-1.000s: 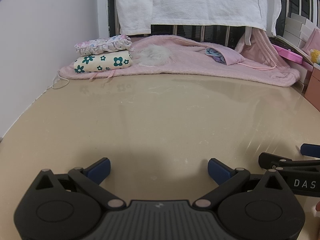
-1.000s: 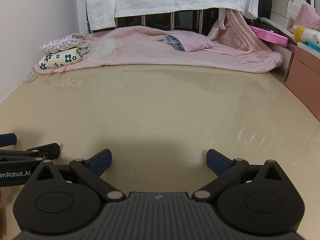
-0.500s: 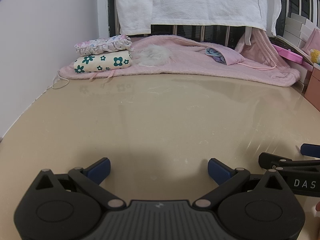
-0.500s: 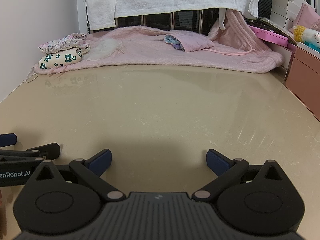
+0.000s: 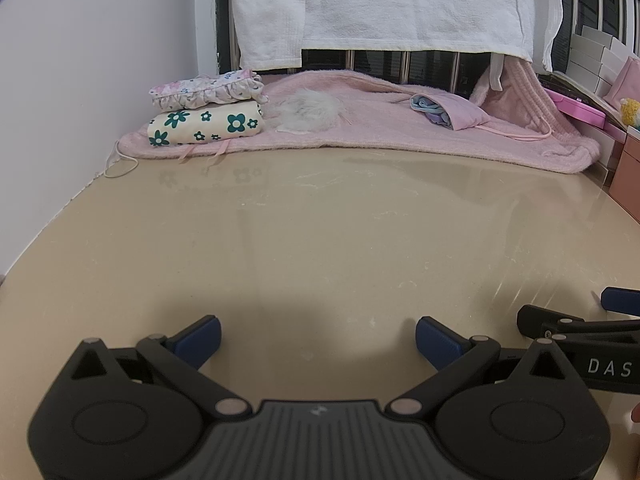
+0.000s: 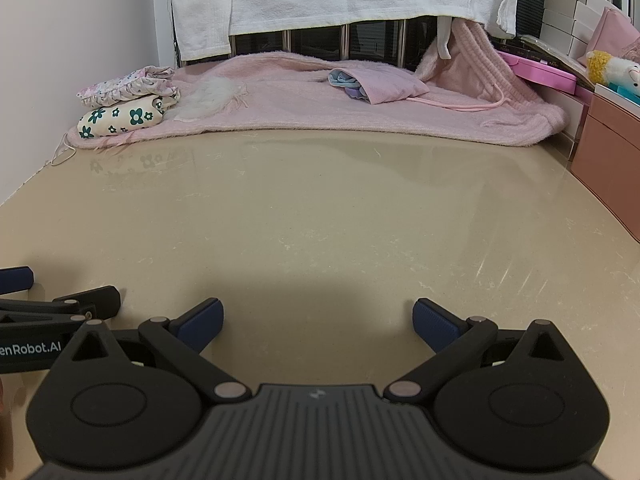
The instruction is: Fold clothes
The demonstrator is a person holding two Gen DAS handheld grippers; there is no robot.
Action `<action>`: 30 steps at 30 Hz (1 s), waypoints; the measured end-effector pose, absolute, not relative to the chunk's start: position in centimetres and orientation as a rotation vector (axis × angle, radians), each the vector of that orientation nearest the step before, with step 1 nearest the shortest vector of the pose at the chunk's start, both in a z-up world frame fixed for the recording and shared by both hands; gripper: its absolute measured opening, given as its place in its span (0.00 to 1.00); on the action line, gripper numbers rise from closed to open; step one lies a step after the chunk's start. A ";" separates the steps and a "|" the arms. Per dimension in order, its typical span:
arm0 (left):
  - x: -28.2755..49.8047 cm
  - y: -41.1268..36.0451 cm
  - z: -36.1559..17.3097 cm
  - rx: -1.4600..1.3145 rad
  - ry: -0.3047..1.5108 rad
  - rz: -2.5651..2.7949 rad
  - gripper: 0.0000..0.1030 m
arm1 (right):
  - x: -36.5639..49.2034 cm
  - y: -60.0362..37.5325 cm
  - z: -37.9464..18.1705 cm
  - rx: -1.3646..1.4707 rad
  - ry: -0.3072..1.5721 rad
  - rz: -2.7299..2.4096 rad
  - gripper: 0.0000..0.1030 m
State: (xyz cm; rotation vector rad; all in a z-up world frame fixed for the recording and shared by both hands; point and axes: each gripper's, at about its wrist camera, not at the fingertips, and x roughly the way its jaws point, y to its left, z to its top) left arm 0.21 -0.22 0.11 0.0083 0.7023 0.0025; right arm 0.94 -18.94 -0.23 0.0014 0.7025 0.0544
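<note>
- The left gripper (image 5: 318, 336) sits low over the beige tabletop (image 5: 320, 240) with its jaws spread wide and nothing between the blue pads.
- The right gripper (image 6: 318, 320) is in the same posture just beside it, jaws wide and empty; each tool shows at the inner edge of the other's view.
- The clothes all lie well ahead of both grippers, at the far edge of the table. A large pink fleece garment (image 5: 380, 128) is spread out flat there, with a white fluffy tuft (image 5: 310, 110) on it ahead and slightly left, and a small lilac pouch (image 5: 452, 110) on it ahead and to the right.
- Far ahead to the left, two folded pieces are stacked on the pink garment's corner: a floral frilled piece (image 5: 208, 90) resting on top of a cream piece with green flowers (image 5: 206, 124).
- A white towel (image 5: 400, 4) hangs from the rail behind the pile.
- Judgement: no garment is in hand, so this looks like the pause between items, with two pieces seemingly done.
- Judgement: the next move calls for reaching both grippers forward across the bare table to the near hem of the pink garment, pinching it at two spread points and drawing it toward the open area; the pouch on top may need clearing first.
</note>
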 end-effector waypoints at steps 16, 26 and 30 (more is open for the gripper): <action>0.1 -0.2 0.0 0.008 0.701 0.001 1.00 | 1.0 -18.7 -0.3 0.002 0.702 0.054 1.00; 0.0 -0.1 -0.1 0.007 0.701 0.001 1.00 | 1.0 -18.7 -0.3 0.002 0.702 0.054 1.00; 0.0 -0.1 -0.1 0.007 0.701 0.000 1.00 | 1.0 -18.7 -0.3 0.002 0.702 0.054 1.00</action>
